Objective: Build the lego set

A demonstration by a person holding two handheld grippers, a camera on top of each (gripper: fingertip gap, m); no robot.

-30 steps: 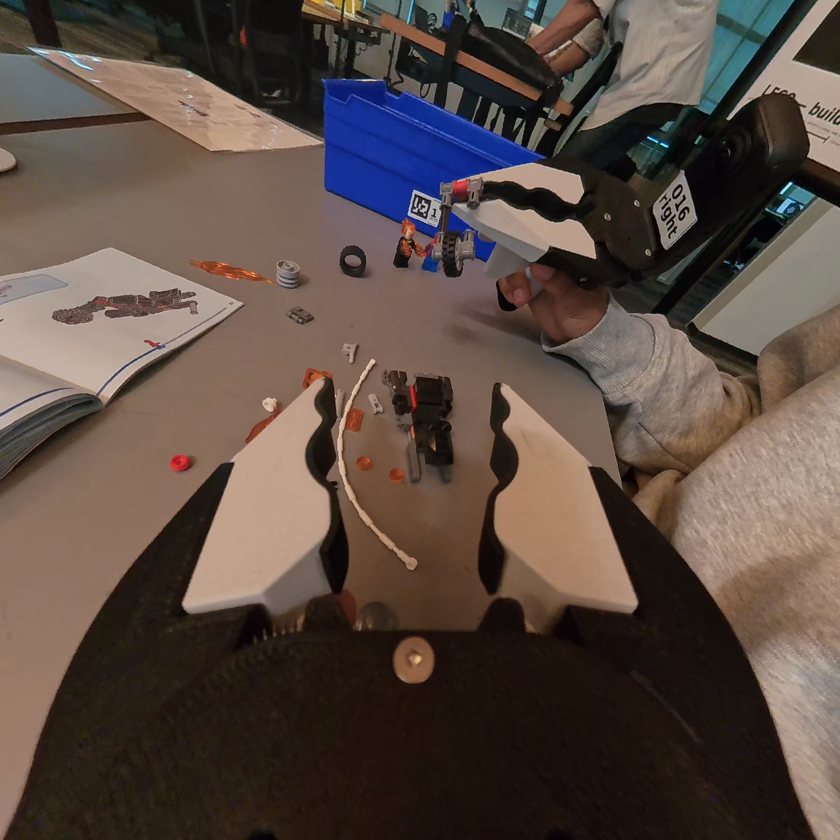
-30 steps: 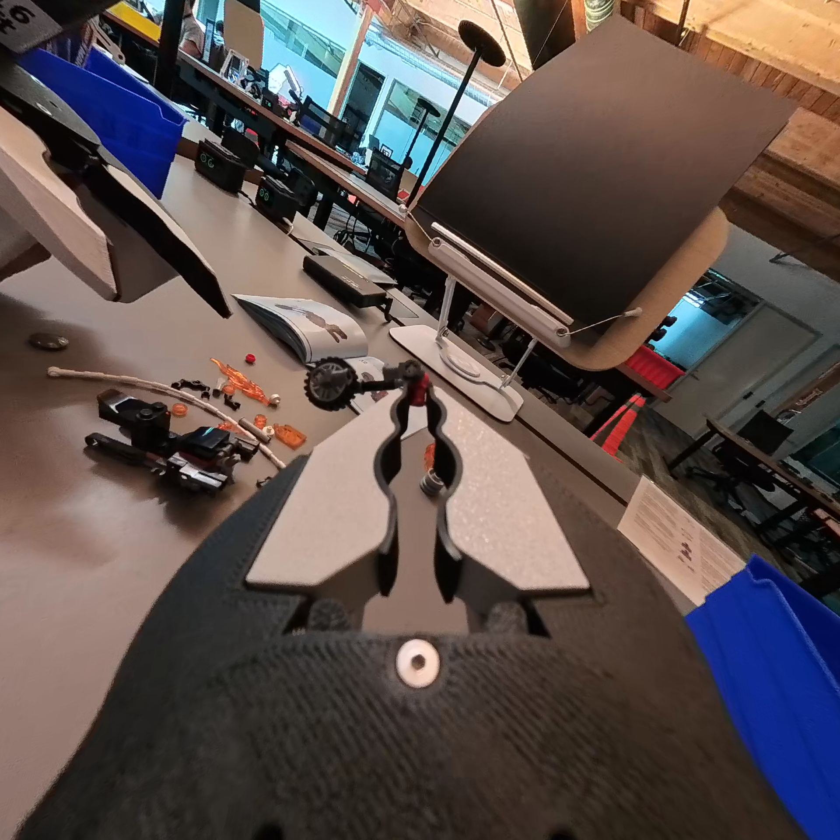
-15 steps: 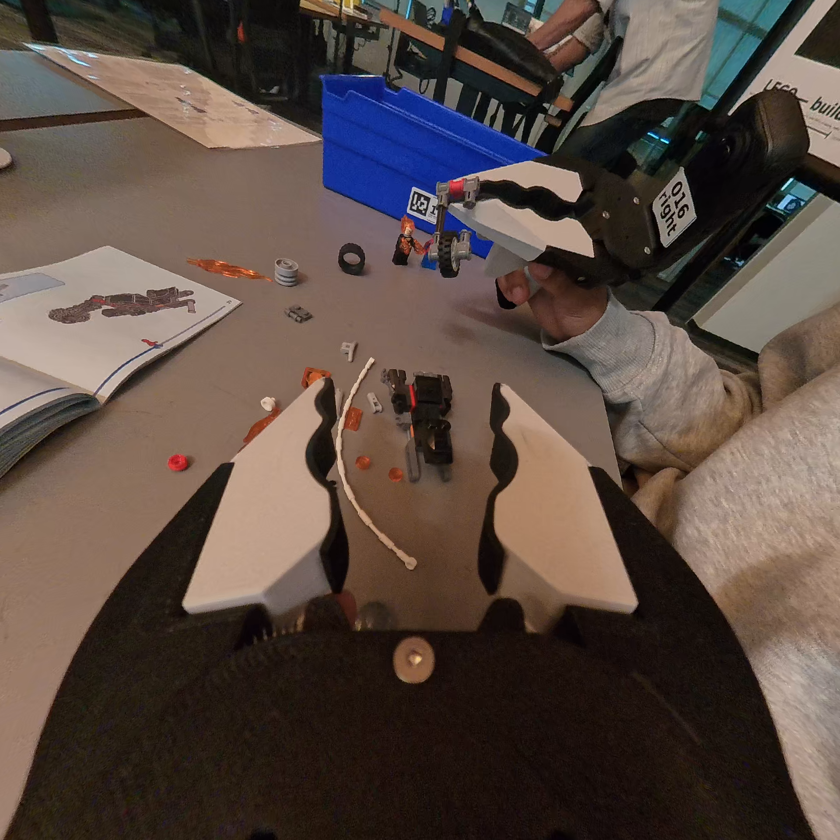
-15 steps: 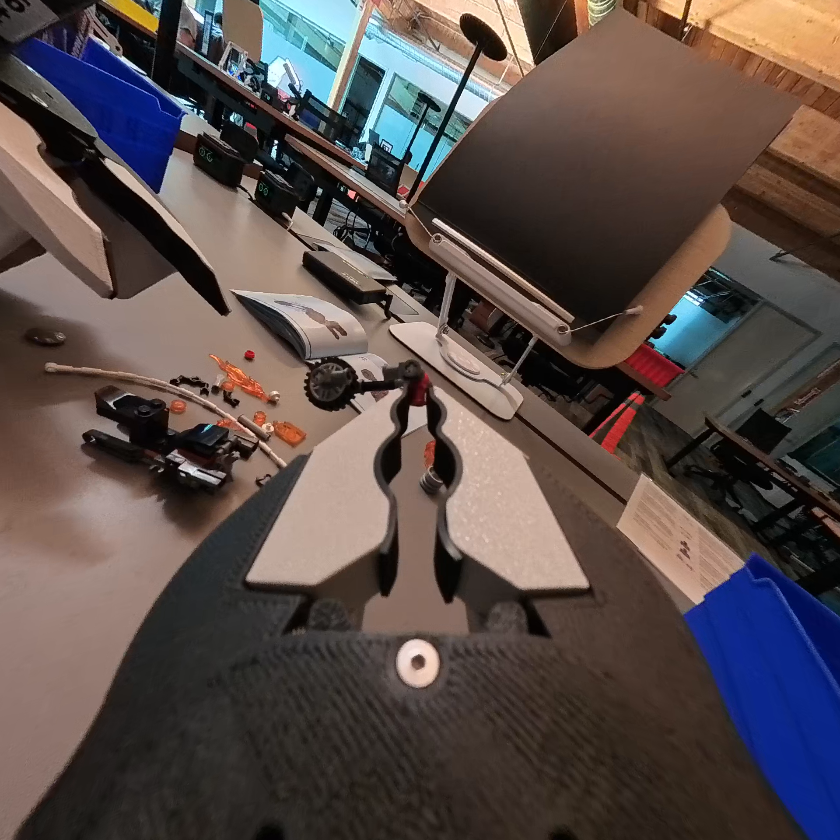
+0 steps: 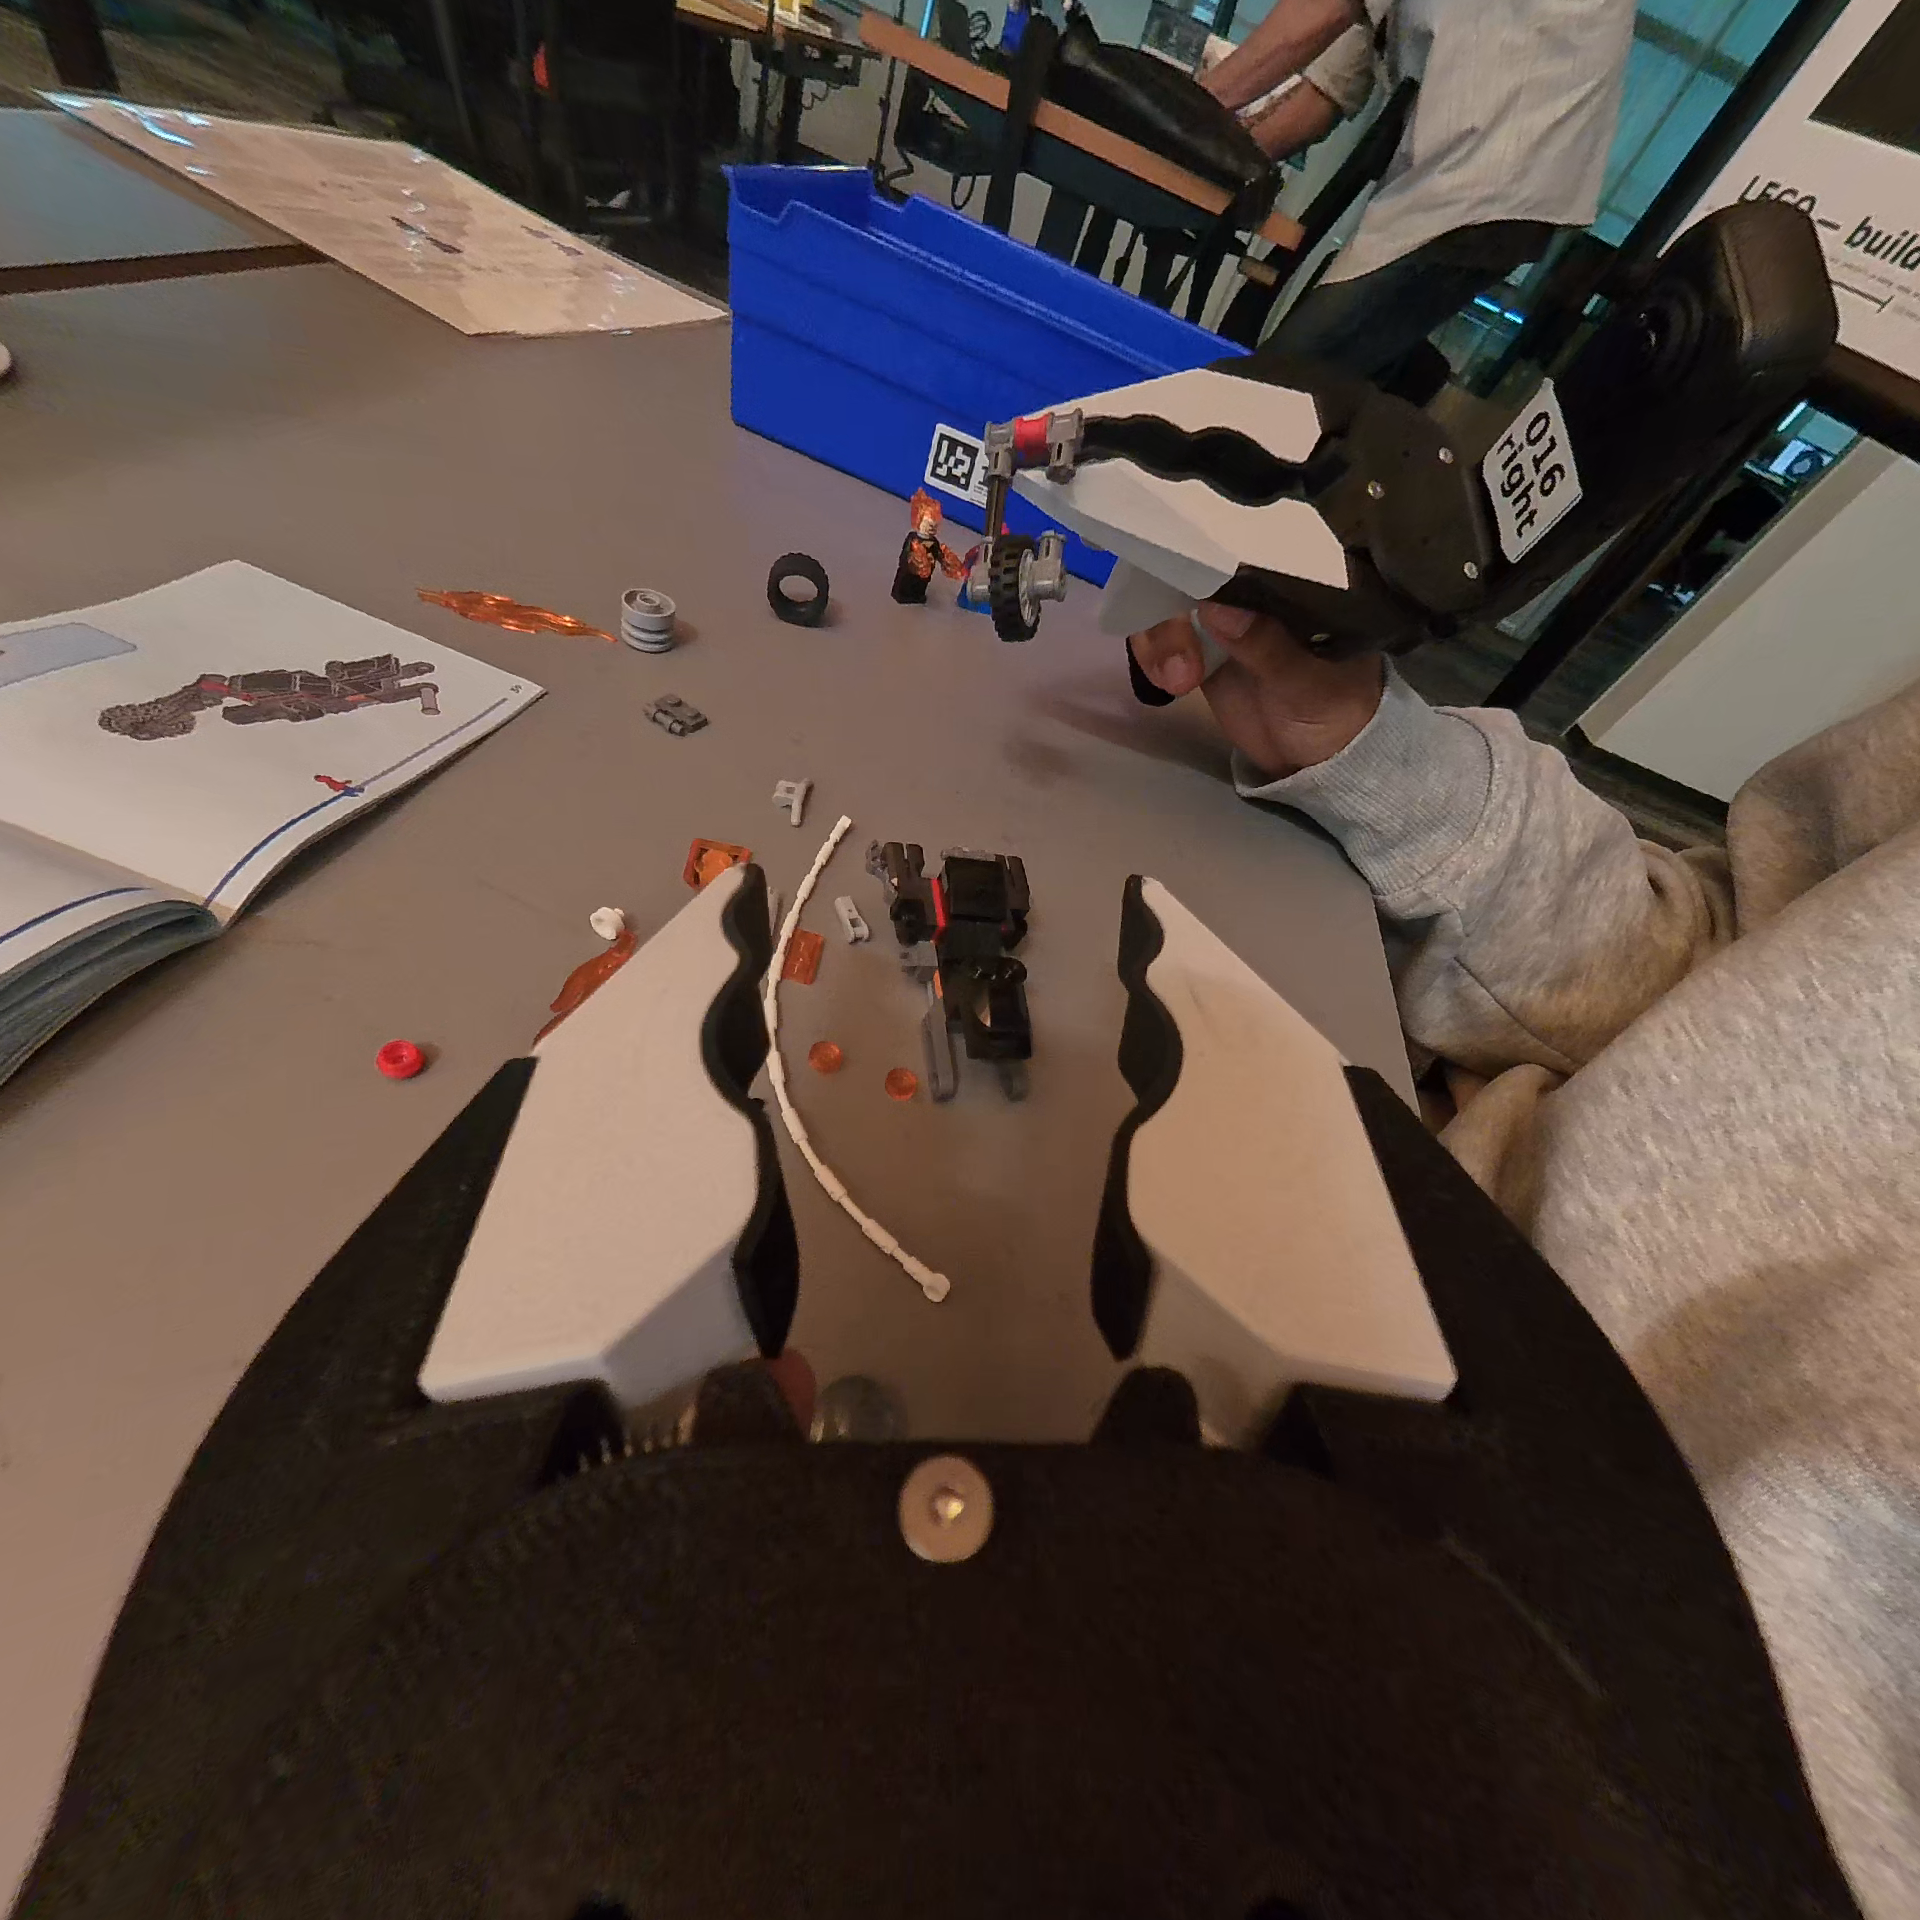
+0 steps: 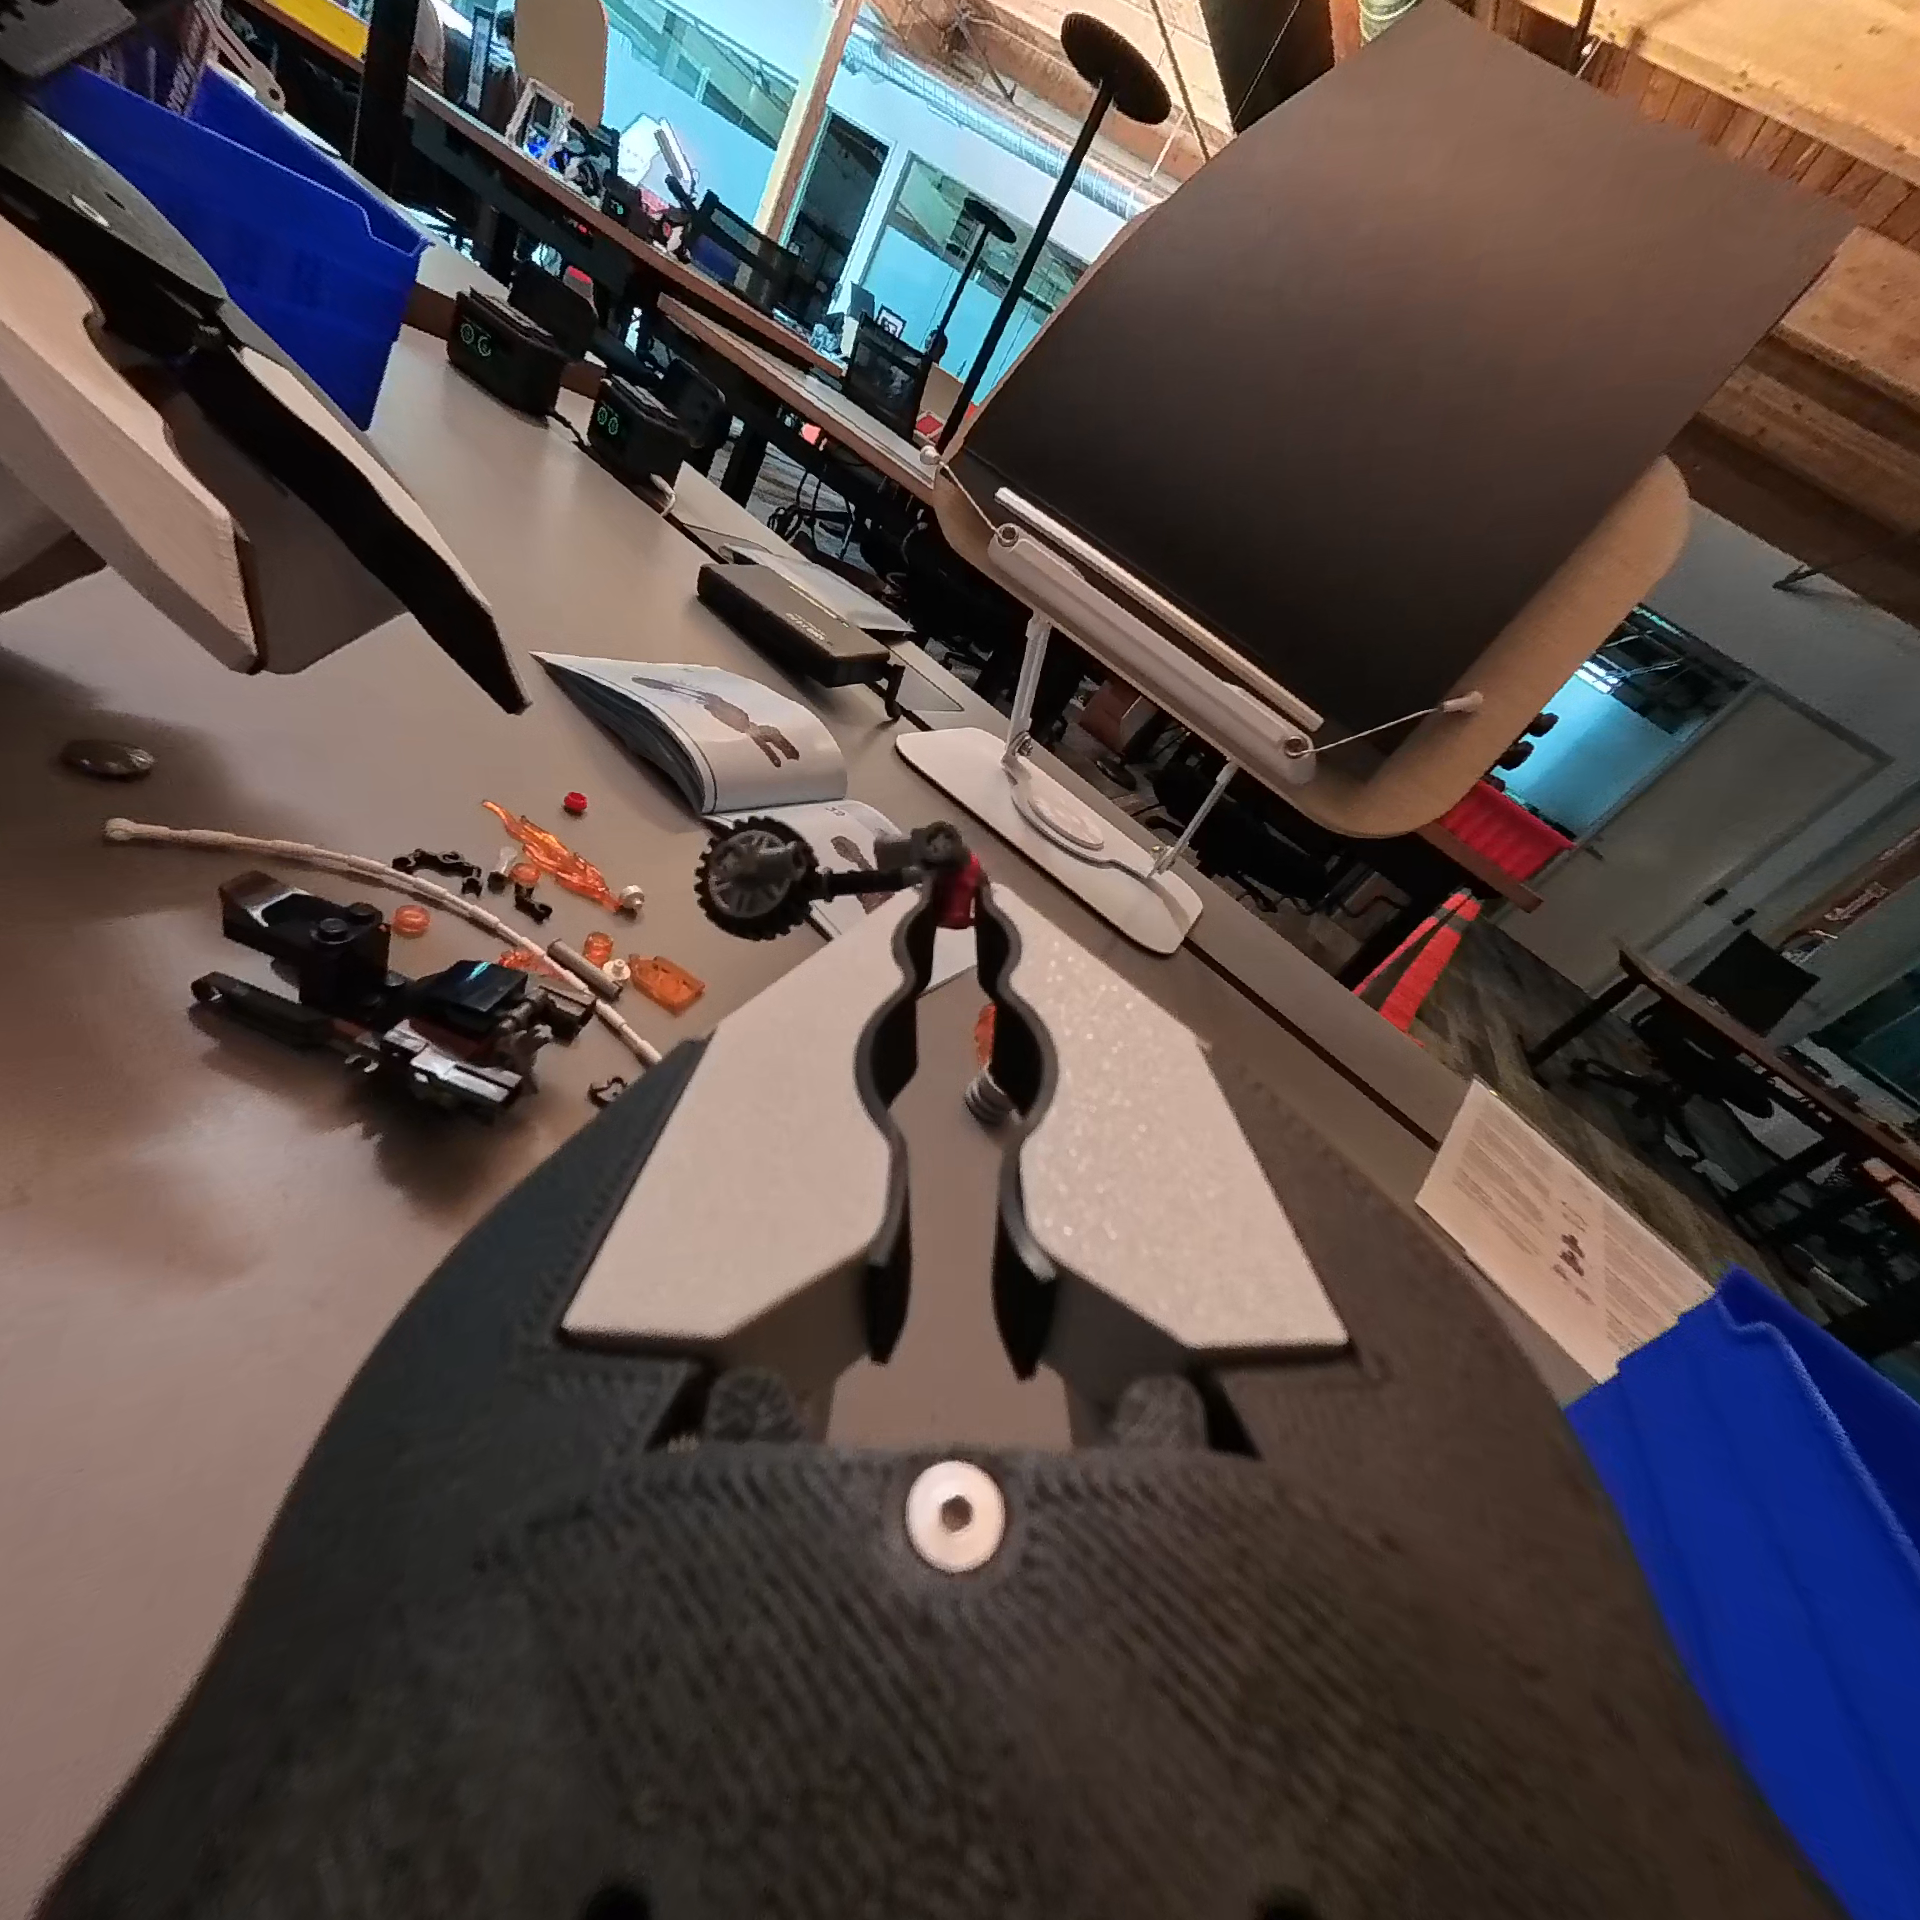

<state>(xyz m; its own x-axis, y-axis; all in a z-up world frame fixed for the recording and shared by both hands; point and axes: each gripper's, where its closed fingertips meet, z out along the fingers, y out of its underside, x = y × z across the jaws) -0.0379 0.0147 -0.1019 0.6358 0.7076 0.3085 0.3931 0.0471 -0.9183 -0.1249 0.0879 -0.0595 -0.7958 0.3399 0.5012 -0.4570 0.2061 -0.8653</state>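
My right gripper (image 6: 951,914) is shut on a small wheel-and-fork assembly (image 6: 831,883), gripping its red and grey top; the black spoked wheel hangs free. The right gripper also shows in the left wrist view (image 5: 1049,457), held above the table with the wheel assembly (image 5: 1013,540). My left gripper (image 5: 940,894) is open and empty, hovering over the black motorcycle body (image 5: 966,956) and a white flexible tube (image 5: 821,1049). The body also shows in the right wrist view (image 6: 384,997). Orange transparent pieces (image 5: 821,1055) lie around it.
An open instruction booklet (image 5: 208,727) lies at the left. A blue bin (image 5: 914,312) stands at the back with a minifigure (image 5: 920,551), a black tyre (image 5: 798,589) and a grey hub (image 5: 647,618) before it. A red stud (image 5: 399,1060) lies left. A tablet stand (image 6: 1049,821) is behind. Left tips to right tips: about 12 cm. The red stud (image 5: 399,1060) is about 9 cm from my left fingertips. My right wrist view (image 6: 574,804) looks at it from another angle.
The right gripper with the wheel assembly has drifted slightly; the left gripper stays open over the same parts. Nothing was taken or let go.
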